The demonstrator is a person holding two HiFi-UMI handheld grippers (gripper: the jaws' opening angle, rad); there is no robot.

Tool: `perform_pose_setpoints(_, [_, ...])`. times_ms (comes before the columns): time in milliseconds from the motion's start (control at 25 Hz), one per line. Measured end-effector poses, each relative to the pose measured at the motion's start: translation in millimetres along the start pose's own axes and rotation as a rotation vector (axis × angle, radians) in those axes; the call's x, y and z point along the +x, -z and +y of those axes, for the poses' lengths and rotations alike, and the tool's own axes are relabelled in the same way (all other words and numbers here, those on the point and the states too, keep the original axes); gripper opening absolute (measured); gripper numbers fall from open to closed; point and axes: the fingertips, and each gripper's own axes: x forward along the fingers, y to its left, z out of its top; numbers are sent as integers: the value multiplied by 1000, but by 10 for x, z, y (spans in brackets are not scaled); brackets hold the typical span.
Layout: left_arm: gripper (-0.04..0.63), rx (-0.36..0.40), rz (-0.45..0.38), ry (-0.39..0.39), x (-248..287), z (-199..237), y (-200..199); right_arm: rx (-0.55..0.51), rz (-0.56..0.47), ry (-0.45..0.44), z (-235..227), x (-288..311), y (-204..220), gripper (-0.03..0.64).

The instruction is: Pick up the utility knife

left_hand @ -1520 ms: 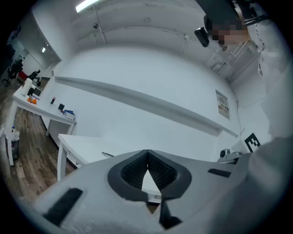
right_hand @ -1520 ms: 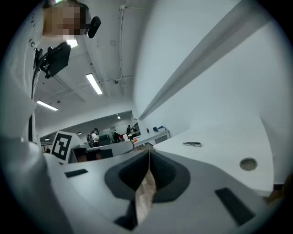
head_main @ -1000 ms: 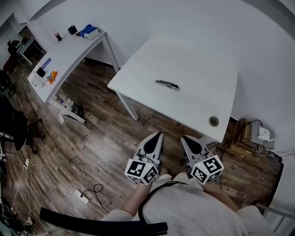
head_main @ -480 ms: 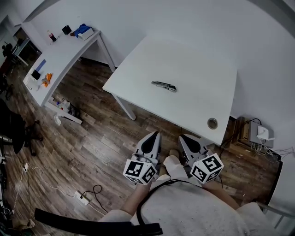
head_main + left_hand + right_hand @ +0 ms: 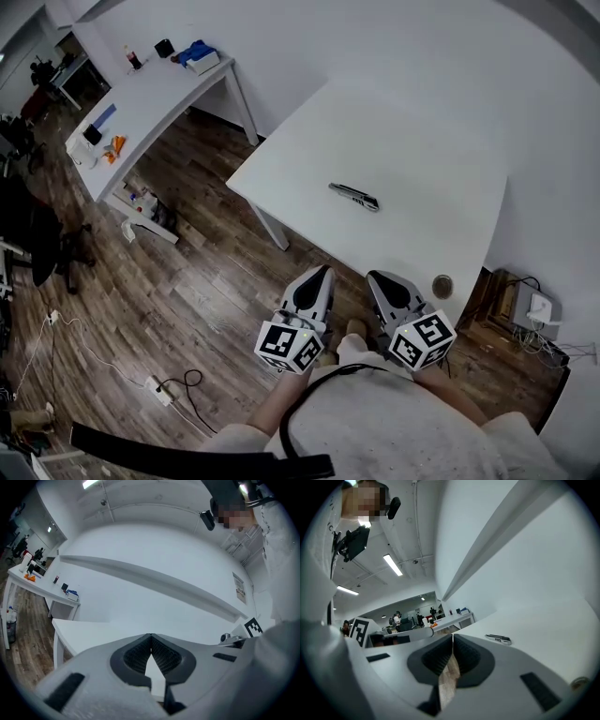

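Note:
A grey utility knife (image 5: 354,196) lies flat near the middle of the white table (image 5: 422,159); the right gripper view also shows the utility knife (image 5: 498,639), small and well ahead. My left gripper (image 5: 322,274) hangs over the wooden floor just short of the table's near edge, jaws closed tip to tip with nothing between them. My right gripper (image 5: 374,278) is beside it, also shut and empty. In its own view the left gripper (image 5: 150,635) points level at the table edge, and the right gripper (image 5: 453,636) points toward the knife.
A round cable grommet (image 5: 442,286) sits in the table's near right corner. A second white desk (image 5: 141,98) with small items stands at the far left. Cables and a power strip (image 5: 159,392) lie on the wooden floor; a box with wires (image 5: 530,307) sits at the right wall.
Both grippers and the head have drifted toward the table; the table edge and knife now lie closer to the gripper tips. Both pairs of jaws stay closed.

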Motion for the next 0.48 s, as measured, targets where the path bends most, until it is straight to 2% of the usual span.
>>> perform_pose_setpoints(480, [8, 13, -24, -57, 537, 238, -92, 7, 15, -56, -430, 371, -185, 9])
